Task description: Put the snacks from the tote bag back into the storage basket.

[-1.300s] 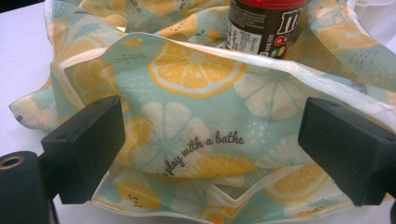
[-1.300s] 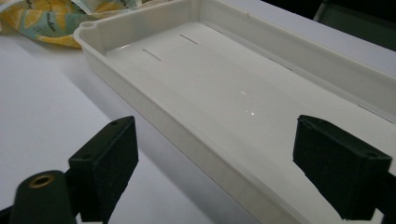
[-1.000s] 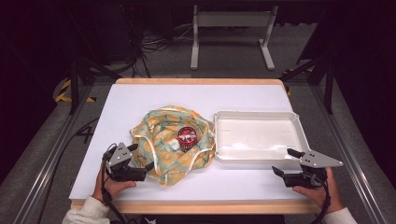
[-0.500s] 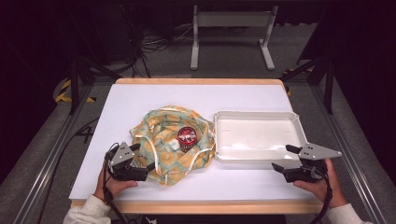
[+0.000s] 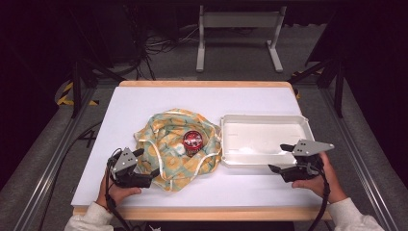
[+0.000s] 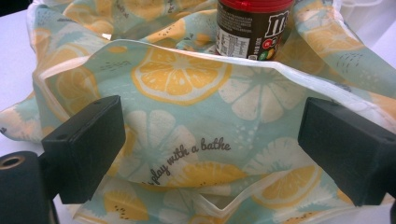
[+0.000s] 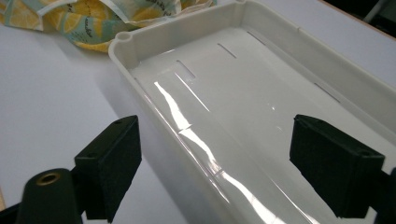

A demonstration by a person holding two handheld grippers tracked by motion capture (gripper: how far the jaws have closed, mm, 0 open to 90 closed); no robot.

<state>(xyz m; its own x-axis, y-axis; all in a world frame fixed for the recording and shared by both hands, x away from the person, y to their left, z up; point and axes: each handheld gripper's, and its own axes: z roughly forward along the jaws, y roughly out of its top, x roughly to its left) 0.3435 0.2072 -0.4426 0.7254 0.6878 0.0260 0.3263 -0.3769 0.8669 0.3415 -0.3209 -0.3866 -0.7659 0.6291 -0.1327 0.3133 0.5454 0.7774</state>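
A cloth bag (image 5: 168,139) printed with lemon slices lies crumpled at mid-table, and a brown jar with a red lid (image 5: 193,141) stands in it. A white plastic tray (image 5: 262,117) sits to its right. My left gripper (image 5: 148,162) is open at the bag's near left edge; in the left gripper view the bag (image 6: 177,79) spreads between and beyond the jaws, with the jar (image 6: 250,28) behind. My right gripper (image 5: 278,158) is open at the tray's near right side. Its jaws have just been closing and straddle the tray's wall (image 7: 140,51) without touching it.
The white table top (image 5: 144,101) has bare room behind and left of the bag. Its wooden front edge (image 5: 202,214) runs just before my hands. Metal frames and cables lie on the dark floor around the table.
My right gripper has moved left and up from the table's near right part to the tray's near wall. The left gripper, bag and jar have stayed put.
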